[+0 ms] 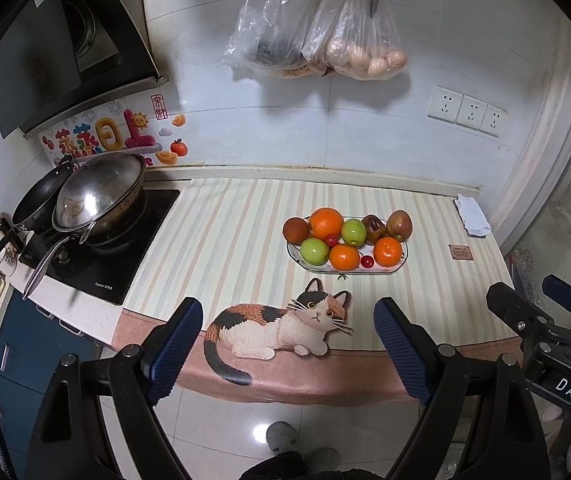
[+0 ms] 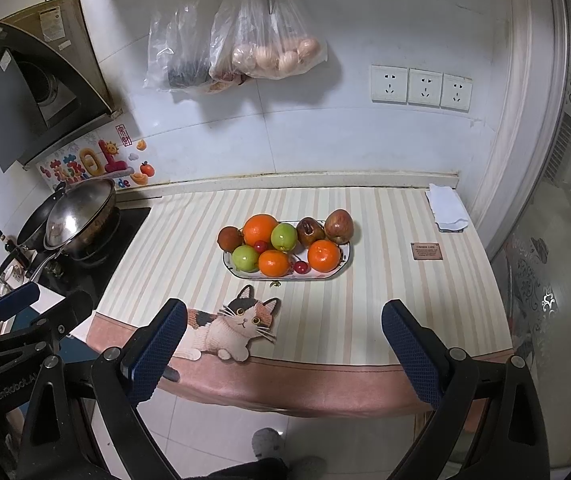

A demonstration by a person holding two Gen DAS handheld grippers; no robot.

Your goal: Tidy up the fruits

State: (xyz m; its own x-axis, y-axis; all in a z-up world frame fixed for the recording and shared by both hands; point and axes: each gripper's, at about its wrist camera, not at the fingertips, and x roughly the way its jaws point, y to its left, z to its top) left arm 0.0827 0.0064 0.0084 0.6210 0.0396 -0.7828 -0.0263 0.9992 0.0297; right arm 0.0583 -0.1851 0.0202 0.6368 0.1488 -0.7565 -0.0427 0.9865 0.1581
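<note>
An oval white plate point(image 1: 401, 262) point(image 2: 345, 261) on the striped counter holds several fruits: a large orange point(image 1: 326, 222) point(image 2: 259, 230), two smaller oranges, two green apples point(image 1: 314, 251) point(image 2: 245, 258), a red apple point(image 1: 399, 225) point(image 2: 339, 226), dark brown fruits and small cherries point(image 1: 367, 261) point(image 2: 301, 267). My left gripper point(image 1: 287, 344) is open and empty, held in front of the counter edge, well short of the plate. My right gripper point(image 2: 285, 340) is likewise open and empty, beside the left one.
A cat-shaped mat point(image 1: 281, 326) point(image 2: 229, 330) lies at the counter's front edge. A stove with woks point(image 1: 97, 196) point(image 2: 73, 216) stands on the left. A folded white cloth point(image 1: 472, 215) point(image 2: 445, 208) lies at the back right. Plastic bags point(image 1: 317, 32) hang on the wall.
</note>
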